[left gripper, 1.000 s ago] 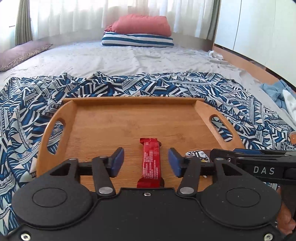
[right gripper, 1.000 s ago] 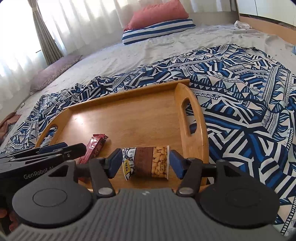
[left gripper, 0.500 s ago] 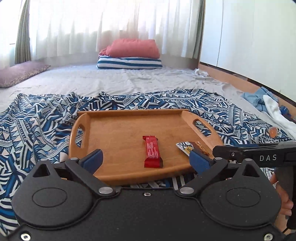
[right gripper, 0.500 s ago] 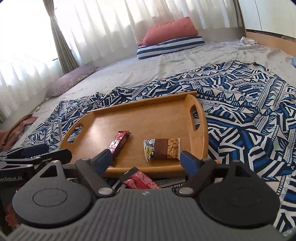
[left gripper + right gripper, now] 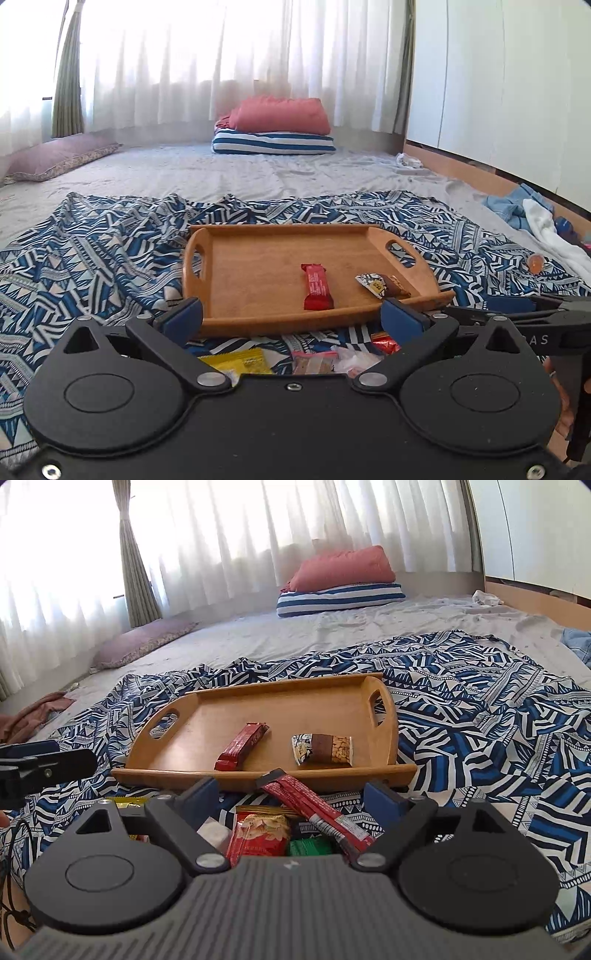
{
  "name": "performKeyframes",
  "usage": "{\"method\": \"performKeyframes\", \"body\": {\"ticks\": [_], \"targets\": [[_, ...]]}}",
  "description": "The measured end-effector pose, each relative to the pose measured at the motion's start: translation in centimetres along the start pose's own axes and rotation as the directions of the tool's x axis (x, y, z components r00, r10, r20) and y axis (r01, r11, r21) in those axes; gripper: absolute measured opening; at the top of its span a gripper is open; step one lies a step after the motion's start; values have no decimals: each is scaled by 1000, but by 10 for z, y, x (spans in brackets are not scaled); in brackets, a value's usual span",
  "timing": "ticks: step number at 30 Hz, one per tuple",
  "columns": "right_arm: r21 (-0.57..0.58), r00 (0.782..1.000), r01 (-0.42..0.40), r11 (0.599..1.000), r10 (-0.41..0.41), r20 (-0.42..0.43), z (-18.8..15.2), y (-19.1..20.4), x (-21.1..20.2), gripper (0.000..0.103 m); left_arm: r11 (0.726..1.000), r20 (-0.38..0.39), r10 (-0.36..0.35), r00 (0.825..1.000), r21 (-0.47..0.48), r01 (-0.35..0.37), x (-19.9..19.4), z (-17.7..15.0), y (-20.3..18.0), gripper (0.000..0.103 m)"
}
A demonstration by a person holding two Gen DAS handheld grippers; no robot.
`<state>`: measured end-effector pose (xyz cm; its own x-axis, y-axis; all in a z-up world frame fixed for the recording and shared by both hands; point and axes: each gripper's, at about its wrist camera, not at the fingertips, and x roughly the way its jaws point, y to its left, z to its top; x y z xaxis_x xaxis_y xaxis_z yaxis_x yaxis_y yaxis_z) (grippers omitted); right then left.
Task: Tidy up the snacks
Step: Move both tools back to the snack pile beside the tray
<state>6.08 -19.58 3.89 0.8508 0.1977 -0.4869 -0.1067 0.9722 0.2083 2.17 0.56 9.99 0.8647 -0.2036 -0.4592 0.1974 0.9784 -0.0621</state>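
At the bottom of each wrist view the fingers stand spread wide with nothing between them. The left gripper (image 5: 291,314) has just been opening and is now near full width; the right gripper (image 5: 291,799) has also just been opening, a little less wide. Neither holds anything.

Just beyond the fingers, low in the frame, a loose pile of snacks (image 5: 280,827) lies on the patterned cloth (image 5: 480,709) against the tray's near rim: a long red stick pack (image 5: 314,810), a red nut bag (image 5: 258,834), a green wrapper (image 5: 310,847), and in the left view a yellow packet (image 5: 240,360). All are light, crinkly foil or film, slick and soft-walled. The bag's contents would likely crush, so a gentle pinch across the short width at mid-length looks safest; the stick pack is stiffer and could be taken near its middle.

In mid-frame sits the tray (image 5: 207,709), smooth wood, rounded corners, a cut-out handle at each end. On it lie a red bar (image 5: 242,746) and, well apart to its right, a peanut bar (image 5: 323,749), both flat.

Farther off are the grey bed sheet, stacked pillows (image 5: 340,579) in the upper centre, and pale curtains.
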Motion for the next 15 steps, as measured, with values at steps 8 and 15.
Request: {"method": "performKeyframes", "body": {"ticks": [8,15], "targets": [[-43,999,37,998,-35,42,-25,17,-23,97,996,-47,93,995,3,-93,-10,-34,11,103],[-128,994,86,988,-77,72,-55,42,-32,103,991,-88,133,987,7,-133,6,-56,11,103]]}}
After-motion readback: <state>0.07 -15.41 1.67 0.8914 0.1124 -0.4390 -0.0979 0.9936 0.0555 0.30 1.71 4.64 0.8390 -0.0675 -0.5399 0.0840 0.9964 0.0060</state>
